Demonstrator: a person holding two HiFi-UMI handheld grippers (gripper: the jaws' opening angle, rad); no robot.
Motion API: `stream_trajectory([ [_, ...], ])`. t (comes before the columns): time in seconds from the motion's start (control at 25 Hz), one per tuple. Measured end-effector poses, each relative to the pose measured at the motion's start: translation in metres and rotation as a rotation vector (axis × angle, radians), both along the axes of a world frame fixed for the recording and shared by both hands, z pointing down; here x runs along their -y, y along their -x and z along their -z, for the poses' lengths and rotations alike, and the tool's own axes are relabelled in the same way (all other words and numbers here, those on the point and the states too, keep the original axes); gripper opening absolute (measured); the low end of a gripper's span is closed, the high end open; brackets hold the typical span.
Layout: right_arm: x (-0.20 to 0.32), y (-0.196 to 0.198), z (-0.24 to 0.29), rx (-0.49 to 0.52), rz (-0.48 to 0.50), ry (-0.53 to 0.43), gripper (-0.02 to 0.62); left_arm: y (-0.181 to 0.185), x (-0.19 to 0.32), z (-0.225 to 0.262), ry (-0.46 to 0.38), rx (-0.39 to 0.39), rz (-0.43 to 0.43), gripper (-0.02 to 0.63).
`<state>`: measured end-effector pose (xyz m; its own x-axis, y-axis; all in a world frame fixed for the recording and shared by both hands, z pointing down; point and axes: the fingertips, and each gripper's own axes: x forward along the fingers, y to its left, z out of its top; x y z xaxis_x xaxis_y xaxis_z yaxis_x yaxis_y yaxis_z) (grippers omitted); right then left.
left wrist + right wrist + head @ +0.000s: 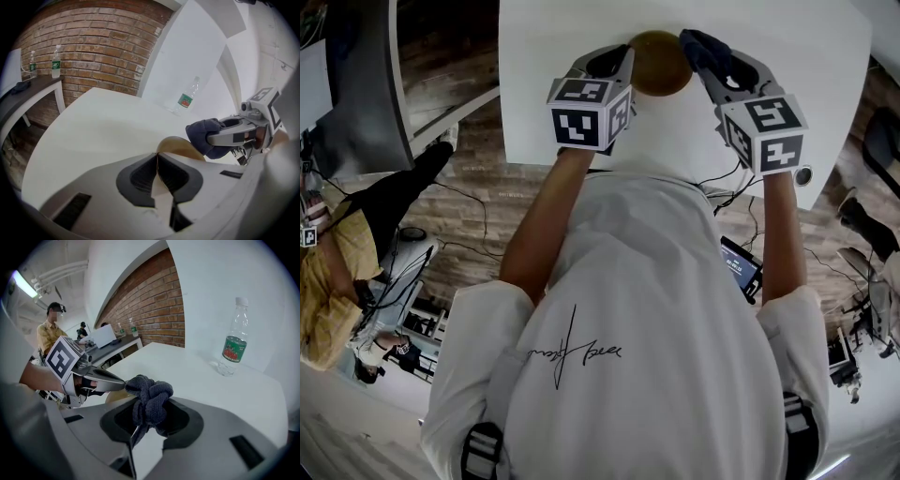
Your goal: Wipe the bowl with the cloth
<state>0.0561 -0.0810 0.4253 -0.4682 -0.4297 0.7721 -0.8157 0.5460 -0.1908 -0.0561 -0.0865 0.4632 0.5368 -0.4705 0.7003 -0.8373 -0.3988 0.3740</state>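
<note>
The left claw (157,157) is pinched shut on the rim of the tan bowl (183,147), while the right claw (143,420) clamps the bunched dark cloth (151,393) just beside it.

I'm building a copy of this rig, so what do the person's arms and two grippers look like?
The left gripper and right gripper are light grey moulded shells; their tongs taper to rounded tips and have black ribbed inlays. Each carries a white cube, left and right, with black square markers. The person wears a white short-sleeved T-shirt with thin black script.
</note>
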Motion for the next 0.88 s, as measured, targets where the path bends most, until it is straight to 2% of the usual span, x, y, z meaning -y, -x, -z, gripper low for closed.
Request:
stream_trajectory([
  [0.88,0.017,0.011,-0.001,-0.018,0.078,-0.022,0.104,-0.003,-0.003,0.0,0.002,0.001,0.0,0.005],
])
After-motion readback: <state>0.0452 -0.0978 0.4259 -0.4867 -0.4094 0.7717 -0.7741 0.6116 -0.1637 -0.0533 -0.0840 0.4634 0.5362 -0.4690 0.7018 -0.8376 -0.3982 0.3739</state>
